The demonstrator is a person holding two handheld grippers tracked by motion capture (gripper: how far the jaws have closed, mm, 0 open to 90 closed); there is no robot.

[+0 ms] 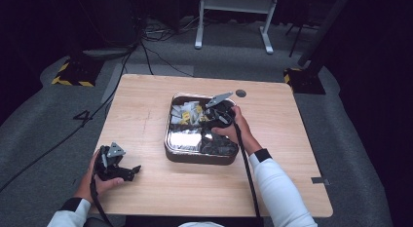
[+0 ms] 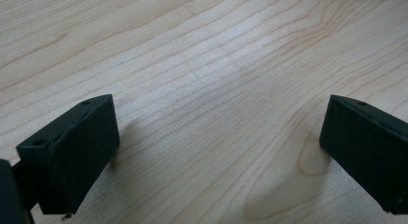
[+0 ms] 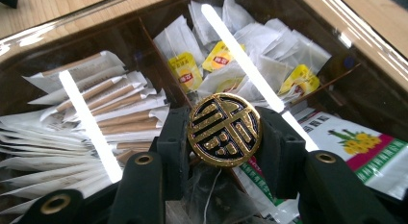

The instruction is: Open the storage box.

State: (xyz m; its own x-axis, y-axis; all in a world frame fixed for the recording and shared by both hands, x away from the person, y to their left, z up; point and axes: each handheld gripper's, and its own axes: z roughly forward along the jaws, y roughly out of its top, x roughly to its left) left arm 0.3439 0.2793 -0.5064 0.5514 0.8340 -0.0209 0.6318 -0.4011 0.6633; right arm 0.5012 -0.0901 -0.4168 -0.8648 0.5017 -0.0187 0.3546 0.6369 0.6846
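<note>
Round gold knob (image 3: 224,128) on the box lid, clamped by right gripper (image 3: 224,137), left gripper (image 2: 216,147) released, apparently resting on table (image 2: 202,65)

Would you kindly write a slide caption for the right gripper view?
Right gripper clamps the round gold-and-black knob on a clear lid over a compartmented tea-bag box.

High view: overhead, facing forward-down over whole tabletop (image 1: 146,120). Left gripper view: close, low over bare wood. Right gripper view: close above box (image 3: 96,31), shared with high view.
</note>
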